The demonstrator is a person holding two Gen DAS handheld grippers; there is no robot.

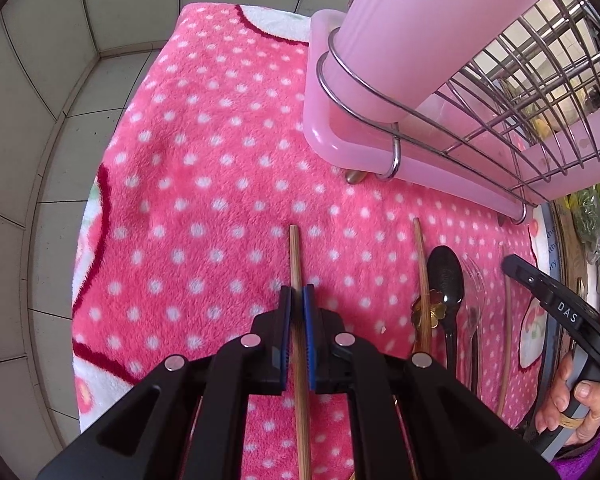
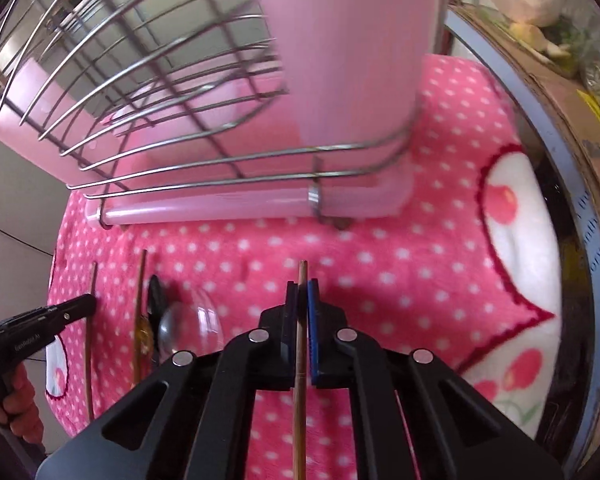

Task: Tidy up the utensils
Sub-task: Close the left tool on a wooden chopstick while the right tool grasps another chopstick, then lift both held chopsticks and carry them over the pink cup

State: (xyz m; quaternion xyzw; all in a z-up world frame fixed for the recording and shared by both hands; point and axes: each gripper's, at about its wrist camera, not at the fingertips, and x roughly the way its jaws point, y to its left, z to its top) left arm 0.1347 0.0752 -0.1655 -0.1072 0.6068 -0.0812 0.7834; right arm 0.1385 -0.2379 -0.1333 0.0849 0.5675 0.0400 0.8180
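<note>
Pink polka-dot fleece towel [image 1: 220,152] is covering the work surface, and grey tiled wall [image 1: 32,120] is showing at the far left of the left wrist view. The left gripper [image 1: 298,294] is pointing steeply down and is clenching its blue-padded jaws on a wooden chopstick [image 1: 295,256], whose tip is reaching past the jaws over the towel. To its right, a second wooden chopstick [image 1: 421,264] is lying on the towel, just beside a black spoon [image 1: 446,276] and a clear plastic spoon [image 1: 474,292]; a gold-coloured utensil head [image 1: 430,308] is lying against them. Above these, a wire dish rack [image 1: 500,92] is standing on a pink drip tray [image 1: 328,136], with a pink utensil cup [image 1: 420,28] seated in its wire ring.

Further right, the right gripper [image 2: 302,292] is gripping another wooden chopstick [image 2: 302,272] between closed jaws, just in front of the rack. A hand [image 1: 572,404] is grasping that tool's handle at the right edge of the left wrist view. A cardboard box [image 2: 580,120] is sitting beyond the towel's right border.
</note>
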